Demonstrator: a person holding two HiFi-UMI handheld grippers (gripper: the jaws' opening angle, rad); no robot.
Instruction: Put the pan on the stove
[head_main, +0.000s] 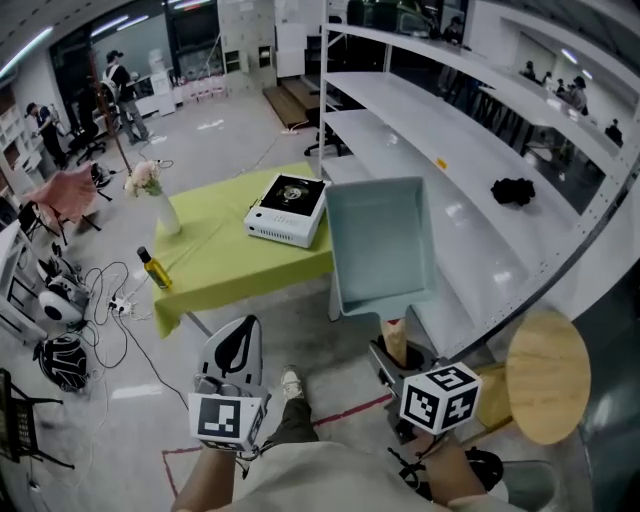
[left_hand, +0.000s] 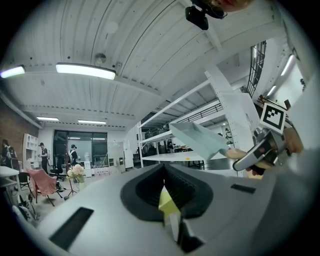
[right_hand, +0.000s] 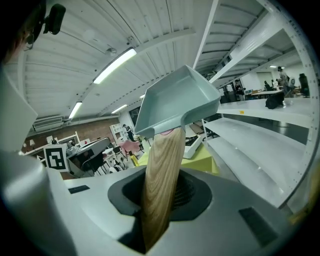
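Observation:
A pale teal rectangular pan (head_main: 380, 245) with a wooden handle (head_main: 395, 340) is held up in the air, and my right gripper (head_main: 395, 365) is shut on that handle. In the right gripper view the handle (right_hand: 161, 180) runs up from between the jaws to the pan (right_hand: 175, 102). The white portable stove (head_main: 288, 208) sits on the near right corner of a green table (head_main: 215, 255), left of and beyond the pan. My left gripper (head_main: 238, 335) hangs low at the left, shut and holding nothing. Its view shows the pan (left_hand: 200, 140) off to the right.
A vase of flowers (head_main: 160, 205) and an oil bottle (head_main: 153, 268) stand on the table's left side. White shelving (head_main: 460, 190) runs along the right, with a black object (head_main: 513, 190) on it. A round wooden stool (head_main: 545, 372) is at my right. Cables lie on the floor at the left.

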